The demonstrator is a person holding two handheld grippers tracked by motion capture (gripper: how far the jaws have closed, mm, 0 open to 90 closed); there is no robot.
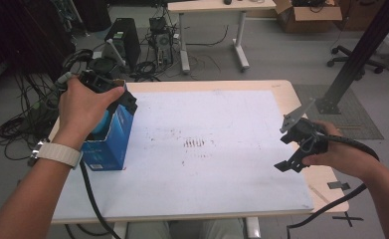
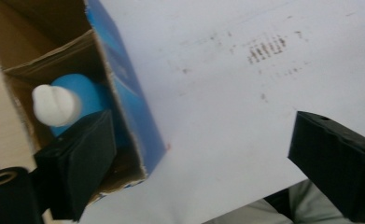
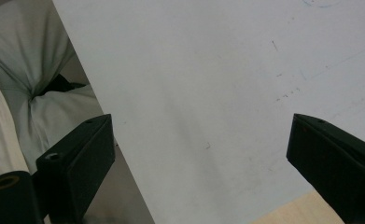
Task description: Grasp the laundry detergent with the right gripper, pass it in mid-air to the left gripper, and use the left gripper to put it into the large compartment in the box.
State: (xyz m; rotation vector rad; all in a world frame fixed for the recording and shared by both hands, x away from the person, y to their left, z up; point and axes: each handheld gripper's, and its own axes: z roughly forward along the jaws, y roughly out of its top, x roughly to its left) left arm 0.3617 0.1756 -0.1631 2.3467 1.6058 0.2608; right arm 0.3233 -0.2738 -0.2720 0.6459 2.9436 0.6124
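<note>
Bottle upright in the box, directly under our left gripper

Our left gripper [image 1: 113, 94], jaws spread and empty, hangs over the blue bottle [image 2: 77, 100] in the open box [image 1: 110, 142]; right gripper [image 1: 294, 152], also spread, sits far right.

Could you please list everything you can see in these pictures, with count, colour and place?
box: one, blue, open-topped, upright at the table's left edge
bottle: one, blue with white cap, inside the box
sheet: one, white, smudged, covering the table
table: one, light wood, centre
desk: one, pale, far behind
cardboard carton: one, brown, floor behind
left claw: black, open, over the box
right claw: black, open, above the table's right edge
</note>
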